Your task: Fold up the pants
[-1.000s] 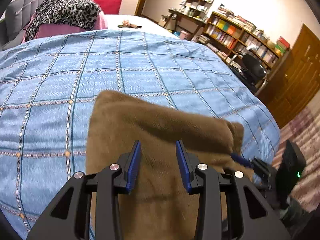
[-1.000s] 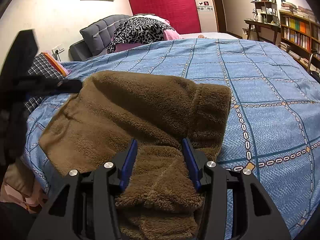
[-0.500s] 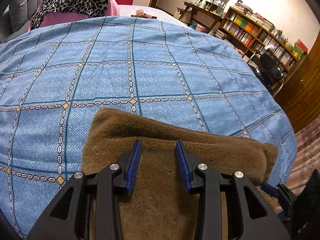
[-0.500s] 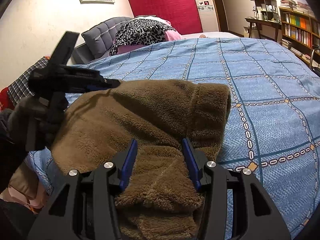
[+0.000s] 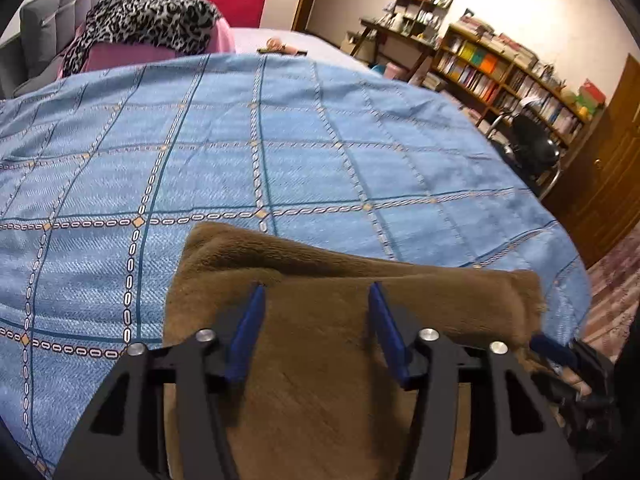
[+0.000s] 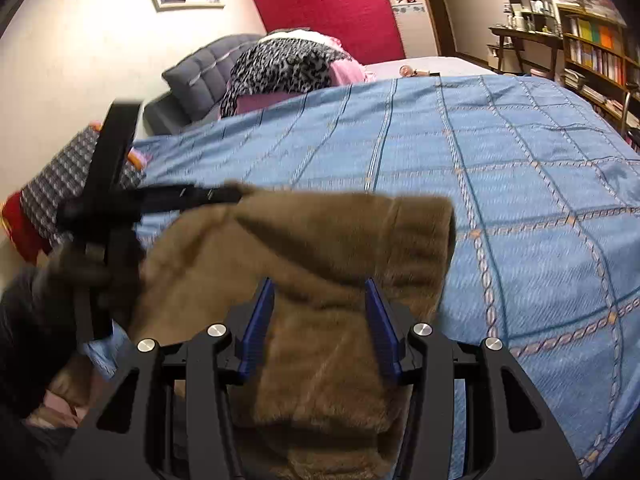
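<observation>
The left hand-held gripper (image 5: 316, 308) is seen with its blue fingers (image 5: 250, 328) spread wide, nothing clamped between them; the brown fleece pants (image 5: 320, 360) lie directly beneath and ahead of it. The right hand-held gripper (image 6: 320, 304) is likewise spread wide, fleece bunched between and below its fingers, though a grip cannot be confirmed. The pants (image 6: 320, 248) are laid folded at the near edge of the bed, on the blue checked bedspread (image 5: 280, 152), their long axis running across the view from left to right, the folded edge facing away. Farther off, a leopard-print blanket (image 5: 148, 12) and a bookshelf (image 5: 512, 76) are seen.
</observation>
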A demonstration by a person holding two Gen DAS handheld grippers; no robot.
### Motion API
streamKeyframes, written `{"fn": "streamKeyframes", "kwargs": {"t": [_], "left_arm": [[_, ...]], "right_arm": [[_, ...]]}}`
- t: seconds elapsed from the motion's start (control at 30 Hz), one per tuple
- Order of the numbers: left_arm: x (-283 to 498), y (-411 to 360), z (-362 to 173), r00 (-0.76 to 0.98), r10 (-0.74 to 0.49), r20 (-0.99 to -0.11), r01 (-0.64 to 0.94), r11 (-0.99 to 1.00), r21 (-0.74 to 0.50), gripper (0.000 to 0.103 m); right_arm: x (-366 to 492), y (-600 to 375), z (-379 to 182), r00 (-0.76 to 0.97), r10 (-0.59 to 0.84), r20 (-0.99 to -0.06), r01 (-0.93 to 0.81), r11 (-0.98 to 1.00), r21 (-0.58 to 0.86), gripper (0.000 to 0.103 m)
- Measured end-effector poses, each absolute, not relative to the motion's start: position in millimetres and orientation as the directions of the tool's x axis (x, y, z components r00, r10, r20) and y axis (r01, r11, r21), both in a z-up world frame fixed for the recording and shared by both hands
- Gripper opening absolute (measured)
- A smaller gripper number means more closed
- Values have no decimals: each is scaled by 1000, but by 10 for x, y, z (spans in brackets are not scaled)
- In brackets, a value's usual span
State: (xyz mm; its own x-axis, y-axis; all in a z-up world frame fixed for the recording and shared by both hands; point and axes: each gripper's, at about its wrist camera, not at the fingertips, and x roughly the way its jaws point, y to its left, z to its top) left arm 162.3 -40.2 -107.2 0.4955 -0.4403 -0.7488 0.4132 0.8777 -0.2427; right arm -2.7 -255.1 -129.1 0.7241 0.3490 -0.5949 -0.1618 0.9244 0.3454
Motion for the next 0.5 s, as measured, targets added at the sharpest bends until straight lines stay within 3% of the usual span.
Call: {"fn": "streamKeyframes", "kwargs": {"t": [0.17,0.5], "left_arm": [[1538,-378,-1070,491,-442,-750,420,875,-241,55],[1612,-362,-1214,490,-443,-751,406,878,-254,55]], "right_arm": [[260,-2621,-1223,729,292,-620,-104,941,321,49],[561,-2658,-1634,684,269,-678,-54,946,321,49]]}}
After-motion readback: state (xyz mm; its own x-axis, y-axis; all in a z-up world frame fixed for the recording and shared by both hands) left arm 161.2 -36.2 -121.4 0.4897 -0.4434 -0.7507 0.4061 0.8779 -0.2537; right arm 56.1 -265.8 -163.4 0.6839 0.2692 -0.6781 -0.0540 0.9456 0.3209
